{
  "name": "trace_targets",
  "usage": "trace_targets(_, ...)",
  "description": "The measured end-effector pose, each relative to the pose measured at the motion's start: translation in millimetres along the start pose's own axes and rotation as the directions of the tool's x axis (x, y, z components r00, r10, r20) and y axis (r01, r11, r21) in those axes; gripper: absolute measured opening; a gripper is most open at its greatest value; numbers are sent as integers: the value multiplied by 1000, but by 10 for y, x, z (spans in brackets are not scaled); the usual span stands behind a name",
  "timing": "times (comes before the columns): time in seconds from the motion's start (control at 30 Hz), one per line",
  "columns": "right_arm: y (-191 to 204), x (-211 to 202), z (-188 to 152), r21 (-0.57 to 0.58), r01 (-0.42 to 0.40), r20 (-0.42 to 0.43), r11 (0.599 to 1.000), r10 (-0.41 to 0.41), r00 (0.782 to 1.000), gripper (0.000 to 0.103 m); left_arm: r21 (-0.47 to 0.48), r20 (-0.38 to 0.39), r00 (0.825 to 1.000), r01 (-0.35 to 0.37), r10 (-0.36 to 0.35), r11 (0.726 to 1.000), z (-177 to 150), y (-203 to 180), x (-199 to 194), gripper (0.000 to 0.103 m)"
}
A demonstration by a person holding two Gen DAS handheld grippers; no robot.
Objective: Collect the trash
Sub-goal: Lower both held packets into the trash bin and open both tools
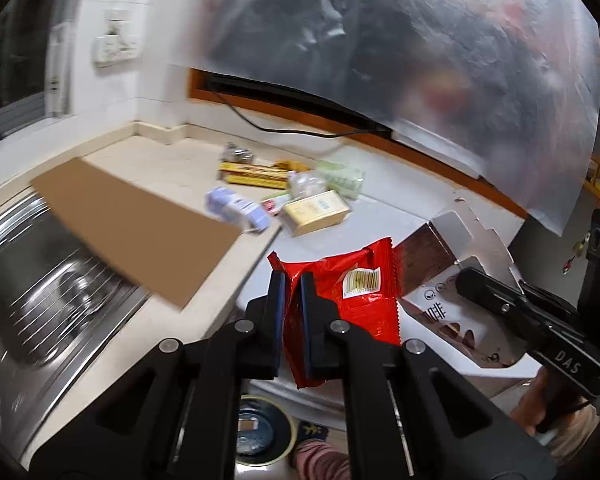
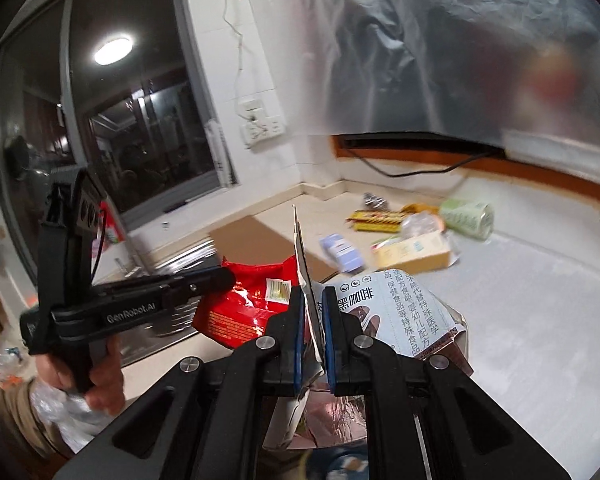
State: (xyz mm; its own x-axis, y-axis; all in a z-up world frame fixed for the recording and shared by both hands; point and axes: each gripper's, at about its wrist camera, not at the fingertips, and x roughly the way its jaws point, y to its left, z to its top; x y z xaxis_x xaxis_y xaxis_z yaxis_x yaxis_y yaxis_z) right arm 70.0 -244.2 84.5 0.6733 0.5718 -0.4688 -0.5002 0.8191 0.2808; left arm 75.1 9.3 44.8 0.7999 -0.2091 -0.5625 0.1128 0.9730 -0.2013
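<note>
Red foil wrapper (image 1: 352, 292) sits pinched in the left tongs (image 1: 291, 320); the right tongs (image 2: 312, 328) clamp a flattened white carton (image 2: 404, 312). Both pieces are in carry, off the worktop (image 1: 388, 216). More litter (image 1: 316, 210) lies beyond the tongs. Next comes finding a bin and letting go.

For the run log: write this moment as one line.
left gripper: shut on red snack wrapper | right gripper: shut on flattened coffee carton | countertop: more packaging left
</note>
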Motion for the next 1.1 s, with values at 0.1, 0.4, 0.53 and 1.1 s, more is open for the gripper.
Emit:
trace_targets(0.1,224,-32,-227,-8,-25,-11,1000,25,1000,8,-11,20,999,-37,38,999,-289,97,-214,5)
trace_targets(0.4,674,166,-1038,27,-67,-128,997,70,989,6,-57,-15,993,-120,119,991,-1188,322,-383,5)
trace_targets(0.53,683,372,-1369,40,-55,-200,998,62,978,6,-95,-65,990,-128,122,987,-1532,462,-281,5)
trace_targets(1.1,54,1596,-2716,169,16,-431,985,60,900,6,-94,-326,942,-120,83,988,-2671,695,943,5)
